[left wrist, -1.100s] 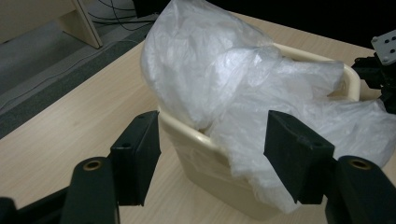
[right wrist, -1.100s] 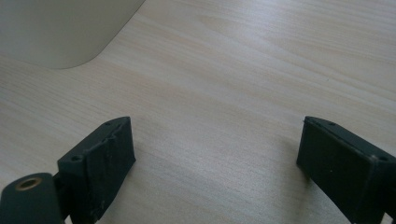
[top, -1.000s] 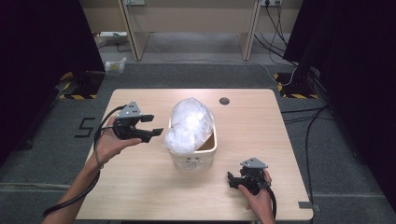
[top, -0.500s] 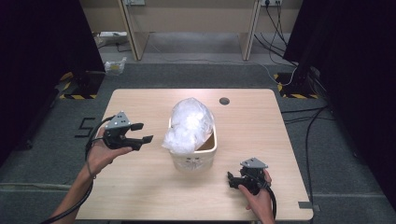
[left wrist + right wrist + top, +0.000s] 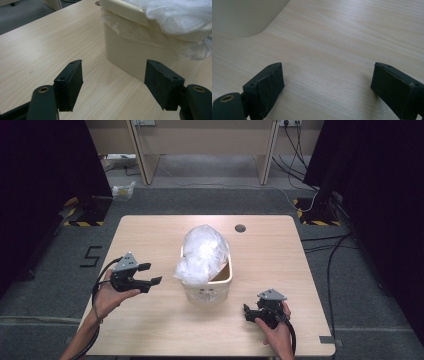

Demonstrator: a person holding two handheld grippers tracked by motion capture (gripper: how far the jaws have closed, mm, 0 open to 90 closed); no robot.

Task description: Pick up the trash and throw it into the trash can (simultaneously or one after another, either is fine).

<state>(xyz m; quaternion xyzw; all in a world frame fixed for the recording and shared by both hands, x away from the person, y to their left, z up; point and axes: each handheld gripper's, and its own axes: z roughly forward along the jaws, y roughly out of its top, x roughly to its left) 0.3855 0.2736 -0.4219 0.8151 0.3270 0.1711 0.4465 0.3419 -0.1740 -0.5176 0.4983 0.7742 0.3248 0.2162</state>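
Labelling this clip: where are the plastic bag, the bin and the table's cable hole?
plastic bag (image 5: 204,254): high view, crumpled middle.
bin (image 5: 125,60): left gripper view, side wall.
cable hole (image 5: 240,228): high view, dark centre.

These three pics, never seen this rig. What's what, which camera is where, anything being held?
No robot here: a person holds a two-jaw hand gripper in each hand at a wooden table.

The high view looks down from above the person's side. The left gripper shows at its left, the right gripper at lower right.

The other two pictures come from cameras that ride on each gripper, looking along its black jaws.

On the table stands a cream bin with a clear plastic bag bulging out of its top. The left gripper view shows the bin's side wall and bag edge close ahead; the right gripper view shows bare tabletop with a corner of the bin.

Both grippers are open and hold nothing.
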